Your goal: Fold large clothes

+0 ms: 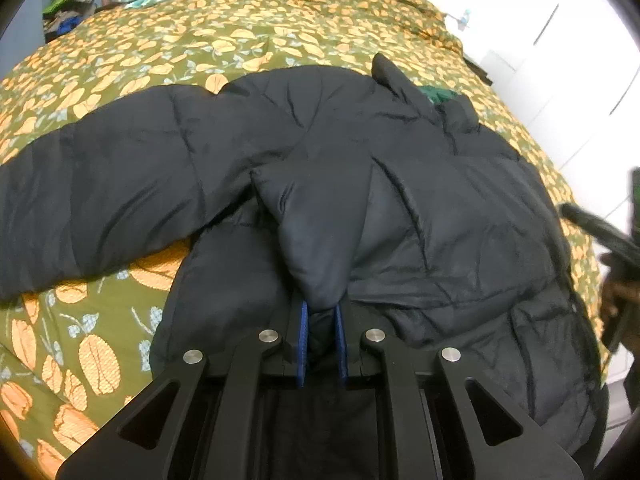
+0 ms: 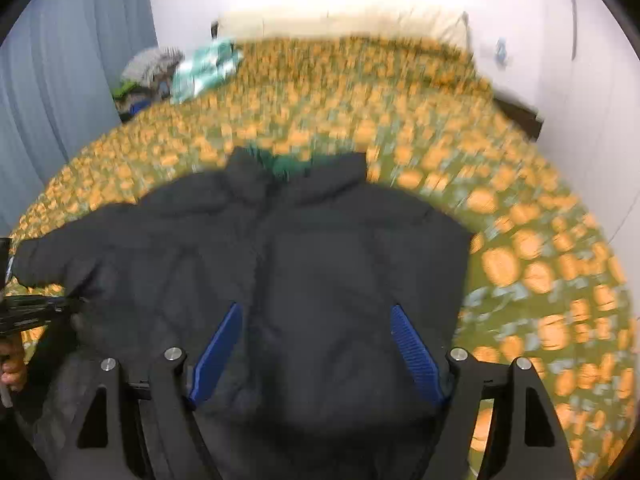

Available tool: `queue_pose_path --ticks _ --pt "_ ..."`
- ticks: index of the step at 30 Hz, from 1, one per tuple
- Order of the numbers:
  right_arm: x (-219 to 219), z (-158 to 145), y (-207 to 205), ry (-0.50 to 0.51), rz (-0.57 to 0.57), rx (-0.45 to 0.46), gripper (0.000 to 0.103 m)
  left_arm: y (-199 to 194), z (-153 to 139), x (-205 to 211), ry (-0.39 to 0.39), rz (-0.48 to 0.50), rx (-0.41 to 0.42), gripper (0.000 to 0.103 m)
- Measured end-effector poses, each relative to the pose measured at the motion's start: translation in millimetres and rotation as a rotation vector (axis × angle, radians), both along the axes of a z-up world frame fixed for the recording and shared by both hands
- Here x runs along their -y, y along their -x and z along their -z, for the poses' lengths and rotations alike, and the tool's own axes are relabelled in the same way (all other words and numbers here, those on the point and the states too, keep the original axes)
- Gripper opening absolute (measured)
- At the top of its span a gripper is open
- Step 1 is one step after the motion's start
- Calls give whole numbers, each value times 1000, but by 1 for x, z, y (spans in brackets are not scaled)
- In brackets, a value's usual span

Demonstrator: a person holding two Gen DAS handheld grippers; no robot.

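Jacket (image 1: 400,200) fold in left gripper (image 1: 321,316)

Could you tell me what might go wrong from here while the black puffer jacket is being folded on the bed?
The left gripper pinches only a small puffy fold of the black jacket; slick padded fabric could slip out mid-fold. The right gripper is open above the jacket and holds nothing, so that side may drag or bunch. The sleeve lies spread over the bedspread and could trail crookedly.

Left hand-held gripper (image 1: 321,316) pinched narrow, right hand-held gripper (image 2: 316,314) spread wide
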State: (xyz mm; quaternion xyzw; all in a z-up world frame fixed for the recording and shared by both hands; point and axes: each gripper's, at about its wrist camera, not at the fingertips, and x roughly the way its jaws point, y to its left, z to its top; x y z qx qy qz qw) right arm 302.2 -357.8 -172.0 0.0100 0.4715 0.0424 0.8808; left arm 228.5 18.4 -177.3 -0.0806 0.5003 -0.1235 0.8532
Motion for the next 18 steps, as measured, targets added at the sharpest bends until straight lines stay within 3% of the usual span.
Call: queue_pose_path --ticks 2,4,8,11,13,16,18 --pt "6 42 -14 -9 12 -119 79 1 4 0 -4 6 -6 11" --pt "6 60 -15 -19 -8 -146 79 1 7 0 -1 10 -11 11" --pt "11 44 -28 -41 -12 -179 79 0 15 -1 -3 14 -18 11" --pt "34 5 -47 -50 50 -62 79 1 18 -3 9 8 -16 11" --pt "52 -3 -64 -65 109 -36 79 2 20 -3 10 4 -16 11" --pt "73 11 -89 -100 179 -73 79 3 22 -2 9 -2 -15 12" --pt "80 41 -101 -119 212 -149 79 4 24 -2 11 -6 -17 12"
